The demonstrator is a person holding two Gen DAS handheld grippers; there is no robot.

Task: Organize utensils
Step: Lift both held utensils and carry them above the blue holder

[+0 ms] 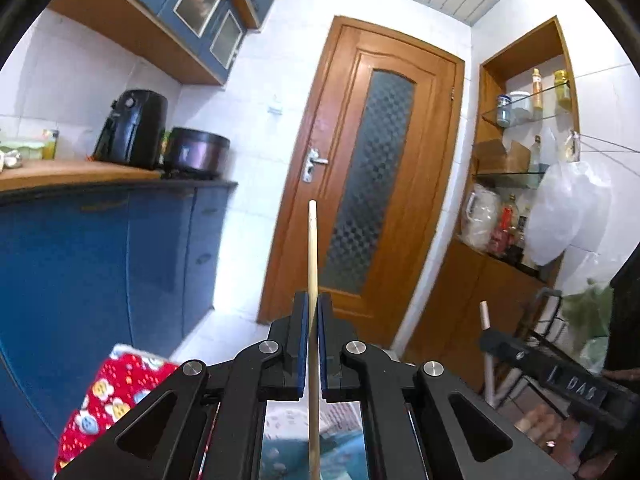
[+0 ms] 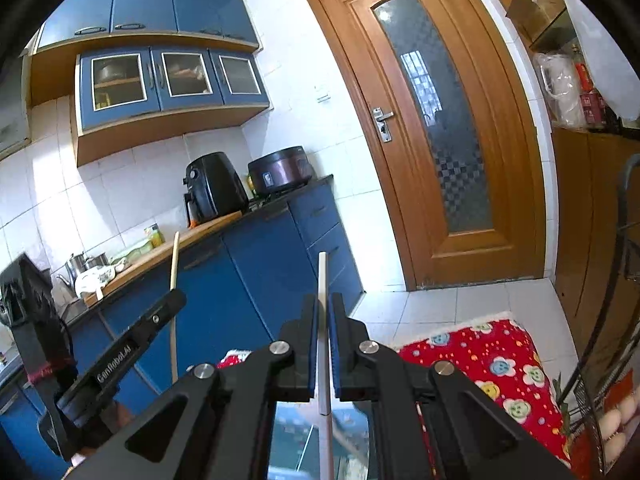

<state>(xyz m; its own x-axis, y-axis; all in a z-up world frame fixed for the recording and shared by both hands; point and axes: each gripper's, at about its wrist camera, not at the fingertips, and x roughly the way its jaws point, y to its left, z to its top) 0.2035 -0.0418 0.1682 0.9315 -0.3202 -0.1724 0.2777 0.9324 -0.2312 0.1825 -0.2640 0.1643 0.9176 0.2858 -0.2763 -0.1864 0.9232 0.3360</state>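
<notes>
Kitchen setting: blue base cabinets (image 2: 256, 280) under a wooden counter (image 1: 72, 172), a wooden door (image 1: 372, 184) with a frosted glass panel straight ahead, white tiled walls and floor.

Left gripper (image 1: 313, 316): jaws pressed together on a pale wooden chopstick (image 1: 312, 256). It is thin, round and light tan, held upright between the blue pads, its tip well above the jaws and the rest running down below them.

Right gripper (image 2: 322, 316): jaws pinched on a whiter stick (image 2: 322, 280), flatter-looking and square-tipped, also upright, with a short length showing above the pads and more below.

Both grippers are seen side by side, near each other but apart; each appears in the other's view with its stick held.

Open air is seen ahead of both. A red floral cloth (image 2: 480, 352) lies low and just beyond the grippers. A black wire rack (image 2: 624, 240) stands at the right edge, cabinet fronts to the left.
</notes>
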